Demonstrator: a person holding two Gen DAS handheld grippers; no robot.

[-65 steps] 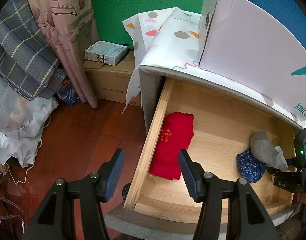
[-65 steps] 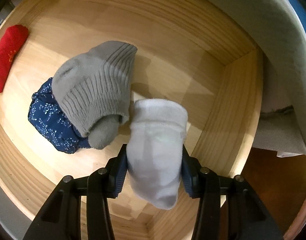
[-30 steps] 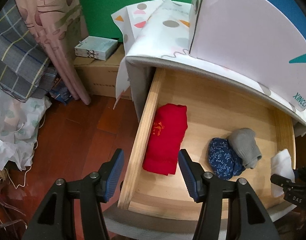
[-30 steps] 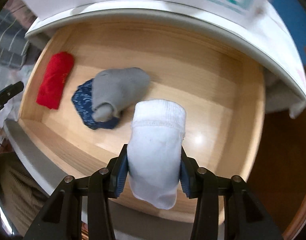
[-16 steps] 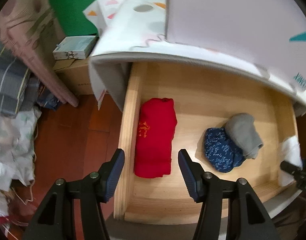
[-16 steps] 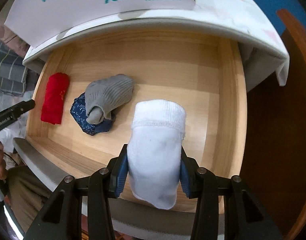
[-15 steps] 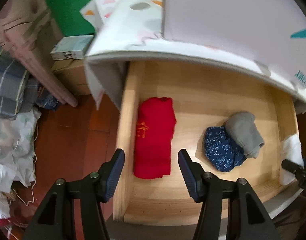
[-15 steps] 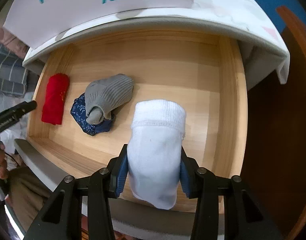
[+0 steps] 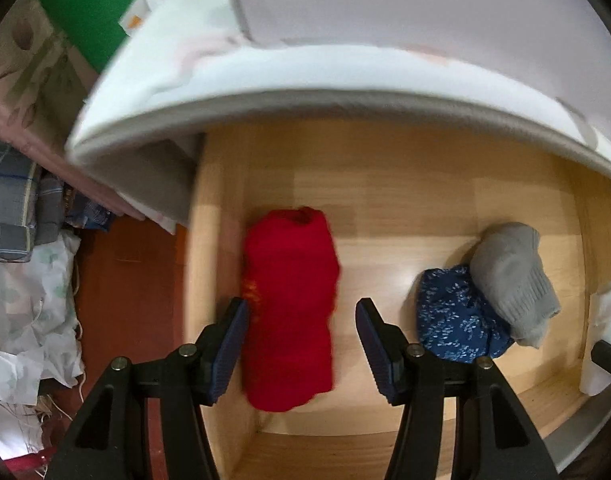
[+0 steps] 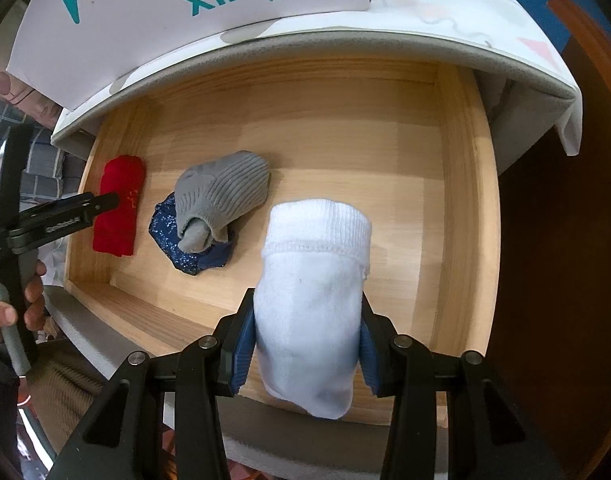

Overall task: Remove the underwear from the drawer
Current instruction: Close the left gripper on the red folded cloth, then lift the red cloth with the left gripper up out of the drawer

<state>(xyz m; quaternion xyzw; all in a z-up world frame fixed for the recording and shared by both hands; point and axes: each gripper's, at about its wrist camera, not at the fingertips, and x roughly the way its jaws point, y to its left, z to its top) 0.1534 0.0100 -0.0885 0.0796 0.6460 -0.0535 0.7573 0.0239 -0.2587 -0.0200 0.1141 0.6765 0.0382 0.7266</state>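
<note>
The left hand-held gripper [image 9: 301, 344] hangs released over the open drawer [image 9: 425, 184], its fingers straddling the near end of the red roll [image 9: 289, 304] without pressing it. To its right lie a blue bundle [image 9: 453, 316] with a grey sock [image 9: 509, 276] resting on it. Further right, the right hand-held gripper [image 10: 305, 344] is clenched on a white sock [image 10: 309, 300], held above the drawer's right part.

Drawer [image 10: 469, 184]: one. Rolled garments: four — red [image 9: 289, 304], blue [image 9: 453, 316], grey [image 9: 509, 280], white [image 10: 313, 304].
</note>
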